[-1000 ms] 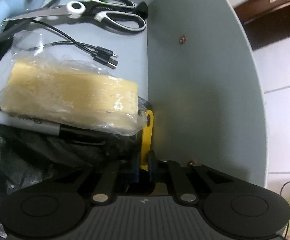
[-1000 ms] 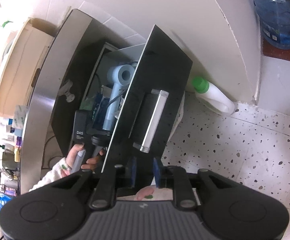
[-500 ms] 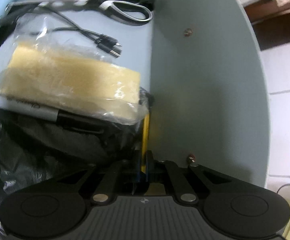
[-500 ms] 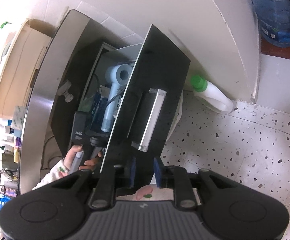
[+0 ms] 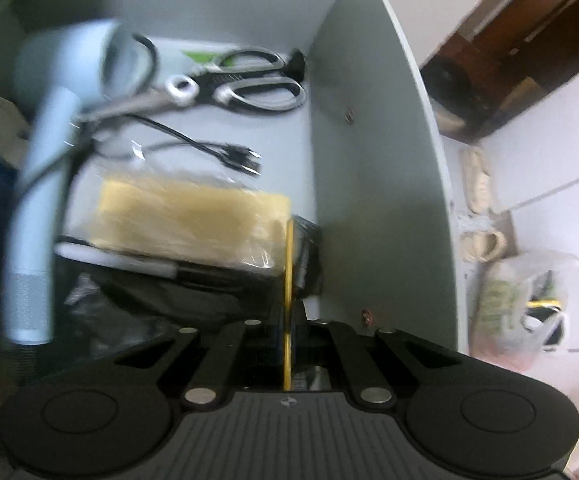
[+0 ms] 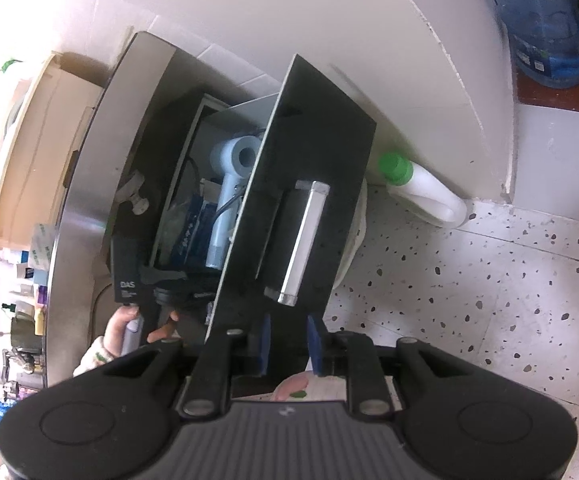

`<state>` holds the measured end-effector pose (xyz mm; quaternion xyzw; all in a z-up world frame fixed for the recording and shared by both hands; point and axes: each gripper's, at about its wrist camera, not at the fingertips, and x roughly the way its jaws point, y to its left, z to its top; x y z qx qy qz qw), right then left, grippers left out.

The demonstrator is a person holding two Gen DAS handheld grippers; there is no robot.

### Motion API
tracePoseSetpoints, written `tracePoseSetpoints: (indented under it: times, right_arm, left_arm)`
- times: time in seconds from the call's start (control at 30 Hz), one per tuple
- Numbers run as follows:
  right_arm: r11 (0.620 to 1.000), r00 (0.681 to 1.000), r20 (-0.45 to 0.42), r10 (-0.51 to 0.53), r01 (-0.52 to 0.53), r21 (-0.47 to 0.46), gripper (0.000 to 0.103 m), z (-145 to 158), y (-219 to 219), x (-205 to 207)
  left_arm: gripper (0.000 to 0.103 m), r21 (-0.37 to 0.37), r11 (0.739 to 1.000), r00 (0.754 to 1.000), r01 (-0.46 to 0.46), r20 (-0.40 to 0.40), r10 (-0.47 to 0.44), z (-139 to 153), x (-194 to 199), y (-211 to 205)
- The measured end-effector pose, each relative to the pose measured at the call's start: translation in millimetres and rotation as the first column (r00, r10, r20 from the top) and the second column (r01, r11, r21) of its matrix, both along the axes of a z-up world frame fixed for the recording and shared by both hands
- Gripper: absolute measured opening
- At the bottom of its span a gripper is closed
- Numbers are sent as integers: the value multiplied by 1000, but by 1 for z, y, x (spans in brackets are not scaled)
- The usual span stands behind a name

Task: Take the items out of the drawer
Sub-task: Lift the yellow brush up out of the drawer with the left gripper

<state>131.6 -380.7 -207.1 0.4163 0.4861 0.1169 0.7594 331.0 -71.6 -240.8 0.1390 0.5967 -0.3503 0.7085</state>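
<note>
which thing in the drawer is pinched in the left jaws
The thin yellow strip, standing edge-on by the grey drawer wall; the steel scissors and pale blue hair dryer lie untouched.

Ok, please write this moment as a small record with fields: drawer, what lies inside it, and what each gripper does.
drawer: open, grey inside, black front with a metal handle
inside: scissors, pale blue hair dryer, black cable, yellow block in clear wrap, black plastic bag
left gripper: shut on a thin yellow item, edge-on, next to the drawer's side wall
right gripper: jaws a little apart, nothing visibly between them, below the handle
</note>
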Motion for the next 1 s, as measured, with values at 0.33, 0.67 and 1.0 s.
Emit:
tracePoseSetpoints:
  times: [0.33, 0.67, 1.0]
  right_arm:
    - [1000, 997, 80, -6, 4, 23, 20, 17, 6, -3]
    - [999, 977, 214, 18, -8, -45, 20, 46, 32, 7]
    - [998, 942, 330, 57, -44, -47, 20, 89, 54, 17]
  left_arm:
    - [3, -12, 992, 981, -128, 143, 129, 37, 2, -14]
    - [3, -89, 987, 935, -136, 318, 158, 128, -32, -15]
    - [3, -235, 943, 890, -237, 337, 307, 244, -41, 4]
